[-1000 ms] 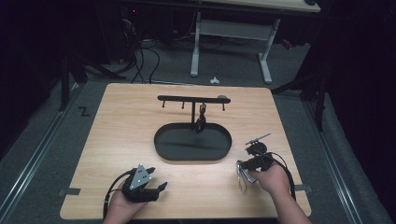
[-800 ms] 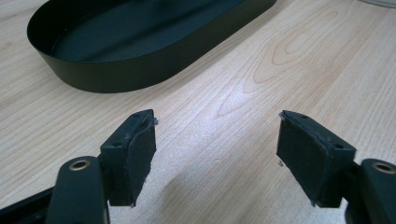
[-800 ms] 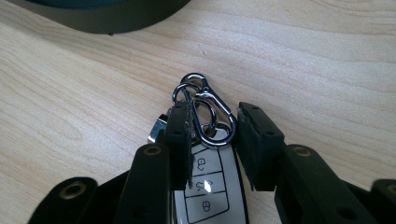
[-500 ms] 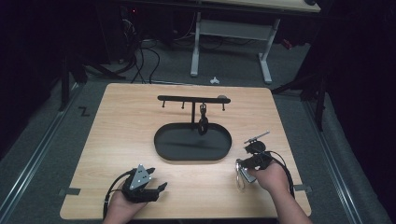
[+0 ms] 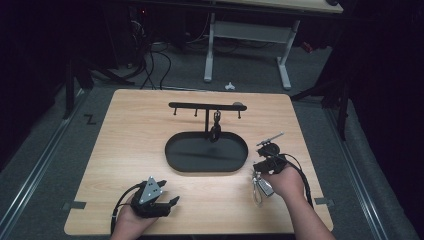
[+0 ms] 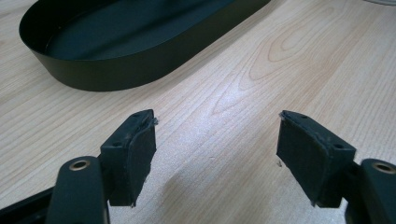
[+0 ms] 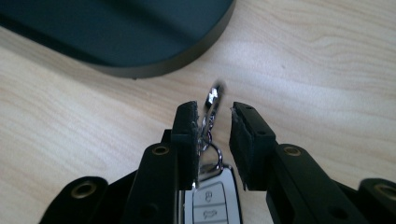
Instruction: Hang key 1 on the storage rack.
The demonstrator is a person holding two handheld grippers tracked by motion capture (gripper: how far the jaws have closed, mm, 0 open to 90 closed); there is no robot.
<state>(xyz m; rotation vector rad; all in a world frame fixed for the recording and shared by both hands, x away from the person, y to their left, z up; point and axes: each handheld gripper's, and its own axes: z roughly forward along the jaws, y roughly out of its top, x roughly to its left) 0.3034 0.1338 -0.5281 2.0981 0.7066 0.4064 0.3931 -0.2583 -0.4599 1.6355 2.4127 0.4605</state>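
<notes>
A car key fob (image 5: 261,188) with a metal key ring (image 7: 212,99) lies on the wooden table at the front right. My right gripper (image 5: 258,172) is over it. Its jaws have just been closing. In the right gripper view (image 7: 214,114) the ring stands between them against the left pad (image 7: 187,135), with a gap to the other pad, and the fob (image 7: 212,201) lies under them. My left gripper (image 5: 170,202) rests at the front left, open with bare wood between its jaws (image 6: 215,140).
A black oval tray (image 5: 172,150) sits mid-table, its wall (image 6: 140,74) just ahead of the left gripper. Behind it stands a black hook rack (image 5: 207,106) with a dark key bunch (image 5: 216,131) hanging from it. Bare wood lies between both hands.
The right gripper has edged slightly up in the picture over the key fob. The left hand has stayed put.
</notes>
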